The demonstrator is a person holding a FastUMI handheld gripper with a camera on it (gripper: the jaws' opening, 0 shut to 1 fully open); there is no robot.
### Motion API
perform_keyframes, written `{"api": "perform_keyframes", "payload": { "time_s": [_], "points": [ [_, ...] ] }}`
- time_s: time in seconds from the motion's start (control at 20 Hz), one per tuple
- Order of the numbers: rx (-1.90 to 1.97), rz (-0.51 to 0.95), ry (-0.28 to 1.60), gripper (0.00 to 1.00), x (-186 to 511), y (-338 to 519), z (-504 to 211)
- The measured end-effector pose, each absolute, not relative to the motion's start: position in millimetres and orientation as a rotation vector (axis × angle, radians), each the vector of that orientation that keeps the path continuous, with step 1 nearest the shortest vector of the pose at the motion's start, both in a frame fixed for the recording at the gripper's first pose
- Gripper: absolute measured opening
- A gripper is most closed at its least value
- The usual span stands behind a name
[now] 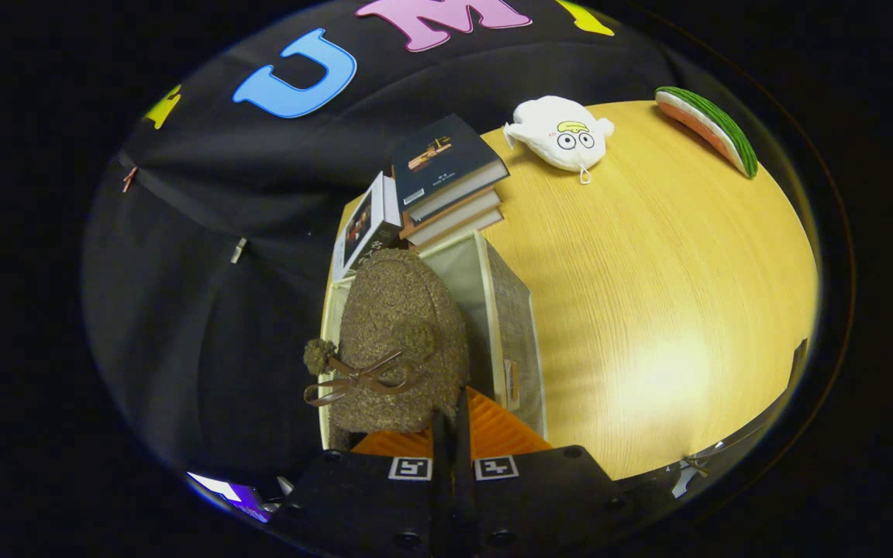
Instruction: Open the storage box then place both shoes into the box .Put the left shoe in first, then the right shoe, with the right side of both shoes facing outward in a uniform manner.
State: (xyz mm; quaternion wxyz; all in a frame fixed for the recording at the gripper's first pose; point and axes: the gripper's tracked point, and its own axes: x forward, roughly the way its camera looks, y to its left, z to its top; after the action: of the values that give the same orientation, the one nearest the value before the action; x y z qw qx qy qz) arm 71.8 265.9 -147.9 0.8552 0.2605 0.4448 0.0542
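Observation:
A brown fuzzy shoe [396, 325] with a brown bow and pompoms hangs just ahead of my fingers, over the open storage box [515, 325]. My gripper [452, 426] is shut on the shoe's rim, its two fingers pressed nearly together. The box is grey fabric with a pale lining [458, 271], and its top is open. The shoe covers most of the box's inside, so what lies in there is hidden. The shoe's toe points away from me, toward the books.
Several stacked books [446, 174] sit just beyond the box, with one more book [365, 225] leaning beside them. A white plush toy [563, 136] and a watermelon-slice toy [710, 128] lie far off on the wooden table [648, 294]. Black cloth hangs to the left.

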Motion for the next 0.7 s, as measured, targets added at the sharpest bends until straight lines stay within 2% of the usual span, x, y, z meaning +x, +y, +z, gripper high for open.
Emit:
{"api": "perform_keyframes", "payload": {
  "time_s": [0.1, 0.2, 0.35, 0.5, 0.7],
  "points": [
    [0.562, 0.130, 0.929, 0.07, 74.0, 273.3, -144.1],
    [0.592, 0.176, 0.924, 0.21, 71.9, 287.4, -135.5],
    [0.589, 0.237, 0.854, 0.98, 68.9, 299.4, -102.9],
    [0.439, 0.290, 0.760, 0.99, 61.1, 292.7, -71.4],
    [0.282, 0.279, 0.598, 0.98, 53.0, 259.7, -27.1]
  ]
}}
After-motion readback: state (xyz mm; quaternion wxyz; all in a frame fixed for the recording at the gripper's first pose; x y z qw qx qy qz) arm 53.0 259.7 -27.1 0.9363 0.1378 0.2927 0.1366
